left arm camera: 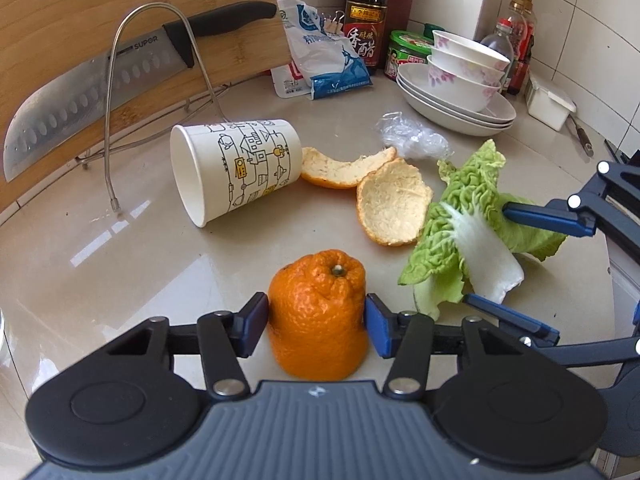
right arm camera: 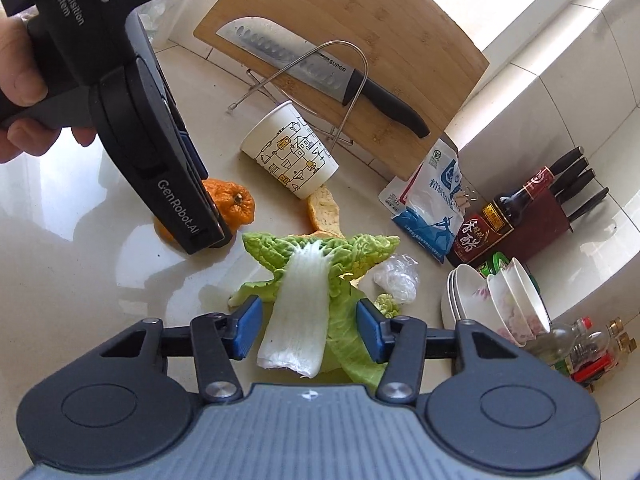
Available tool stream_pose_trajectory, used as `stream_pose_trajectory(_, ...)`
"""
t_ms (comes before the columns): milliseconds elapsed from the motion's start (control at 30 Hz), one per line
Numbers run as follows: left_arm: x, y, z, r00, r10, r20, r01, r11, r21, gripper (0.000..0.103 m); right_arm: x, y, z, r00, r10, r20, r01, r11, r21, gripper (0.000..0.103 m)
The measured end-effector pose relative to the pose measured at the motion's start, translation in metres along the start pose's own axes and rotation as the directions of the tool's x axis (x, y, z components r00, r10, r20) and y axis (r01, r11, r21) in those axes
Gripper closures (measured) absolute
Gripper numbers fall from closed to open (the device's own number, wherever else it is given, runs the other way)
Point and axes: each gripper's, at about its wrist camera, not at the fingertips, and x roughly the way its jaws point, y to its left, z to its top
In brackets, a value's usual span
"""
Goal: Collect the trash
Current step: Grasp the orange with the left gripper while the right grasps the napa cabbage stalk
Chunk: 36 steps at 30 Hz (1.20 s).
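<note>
Left wrist: left claw (left arm camera: 316, 322) pinching orange peel (left arm camera: 318, 312); right claw (right arm camera: 309, 326) half-wide, straddling cabbage leaf (right arm camera: 298, 312).

Trash on the pale countertop

Orange peel dome (left arm camera: 318, 316), stem up, nearest; two open peel pieces (left arm camera: 372, 192) beyond it, pith up; printed paper cup (left arm camera: 236, 170) on its side, far left; crumpled clear plastic (left arm camera: 414, 136) far right; cabbage leaf (left arm camera: 468, 232), white rib, right.

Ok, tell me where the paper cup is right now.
The paper cup lies on its side on the counter in front of the cutting board, its base touching an orange peel; in the left wrist view it is left of centre.
</note>
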Motion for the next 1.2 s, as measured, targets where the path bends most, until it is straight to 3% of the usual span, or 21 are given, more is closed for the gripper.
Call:
stream_pose_trajectory(133, 0.000, 0.000, 0.000, 1.000, -0.001, 0.001, 0.001, 1.000, -0.008, 0.051, 0.004, 0.004, 0.000, 1.000, -0.027, -0.003, 0.027, 1.000, -0.014, 0.054)
stream_pose_trajectory(400, -0.001, 0.000, 0.000, 1.000, -0.003, 0.003, 0.003, 1.000, -0.014, 0.051, -0.010, -0.005, 0.014, 0.998, 0.055, 0.027, -0.056, 0.998, 0.040, 0.051)
stream_pose_trajectory(800, -0.002, 0.001, 0.000, 1.000, -0.012, 0.008, 0.013, 1.000, -0.018, 0.051, 0.005, -0.006, 0.024, 0.999, 0.032, 0.007, -0.032, 0.996, 0.077, 0.051)
stream_pose_trajectory(867, -0.002, 0.002, -0.001, 1.000, -0.014, 0.010, 0.014, 1.000, -0.019, 0.051, 0.004, -0.008, 0.024, 0.999, 0.031, 0.011, -0.032, 0.996, 0.086, 0.055)
stream_pose_trajectory(900, -0.002, 0.002, -0.001, 1.000, -0.015, 0.010, 0.015, 1.000, -0.020, 0.051, 0.003, -0.009, 0.024, 1.000, 0.030, 0.009, -0.031, 0.995, 0.090, 0.062)
stream_pose_trajectory(1000, -0.003, 0.001, -0.002, 1.000, -0.015, 0.011, 0.015, 1.000, -0.023, 0.051, 0.001, -0.015, 0.024, 0.999, 0.039, 0.010, -0.040, 0.992, 0.116, 0.068)
stream_pose_trajectory(1200, -0.003, 0.000, -0.002, 1.000, -0.009, 0.008, 0.009, 1.000, -0.010, 0.052, -0.009, -0.019, 0.023, 0.999, 0.049, 0.012, -0.050, 0.991, 0.125, 0.070)
